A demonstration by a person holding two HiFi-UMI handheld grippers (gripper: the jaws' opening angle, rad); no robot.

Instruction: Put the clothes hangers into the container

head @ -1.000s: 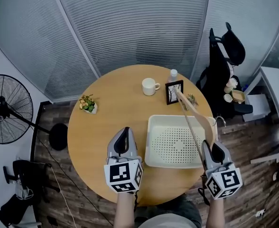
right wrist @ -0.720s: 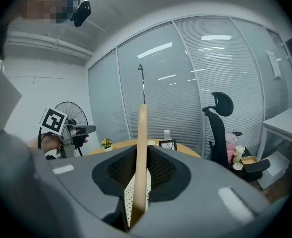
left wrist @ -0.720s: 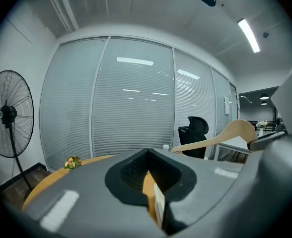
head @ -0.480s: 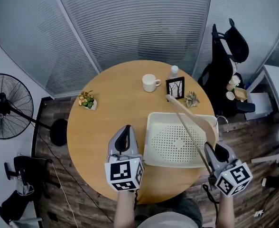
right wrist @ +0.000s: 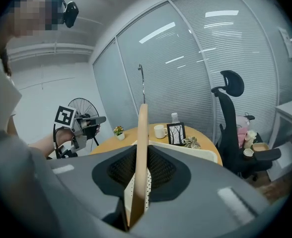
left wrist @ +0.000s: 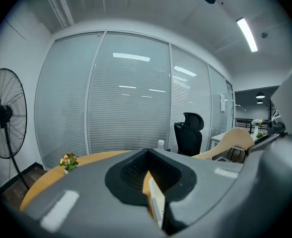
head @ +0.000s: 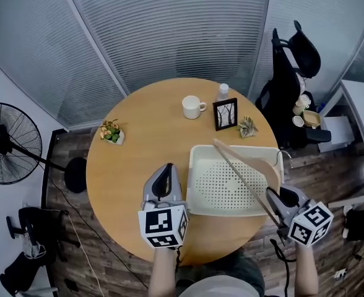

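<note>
A wooden clothes hanger [head: 264,161] slants over the white perforated container [head: 192,184] on the round table. My right gripper [head: 275,195] is at the container's near right corner, shut on one end of the hanger. The hanger's far end reaches to about the container's back rim. In the right gripper view the hanger [right wrist: 142,133] stands edge-on between the jaws of the right gripper [right wrist: 141,155], with its metal hook [right wrist: 141,81] above. My left gripper [head: 164,169] hangs over the table left of the container, shut and empty. In its own view the left gripper [left wrist: 147,155] has the container's edge [left wrist: 156,205] showing under it.
A white mug [head: 192,107], a small bottle [head: 223,91], a picture frame [head: 225,114] and a tiny plant [head: 248,127] stand behind the container. A flower pot [head: 112,133] sits at the table's left. A fan [head: 2,144] and a black chair [head: 293,73] flank the table.
My right gripper has sunk and tipped the hanger down. The hanger's far end has dropped from beside the picture frame to the container's back rim. The left gripper has stayed put.
</note>
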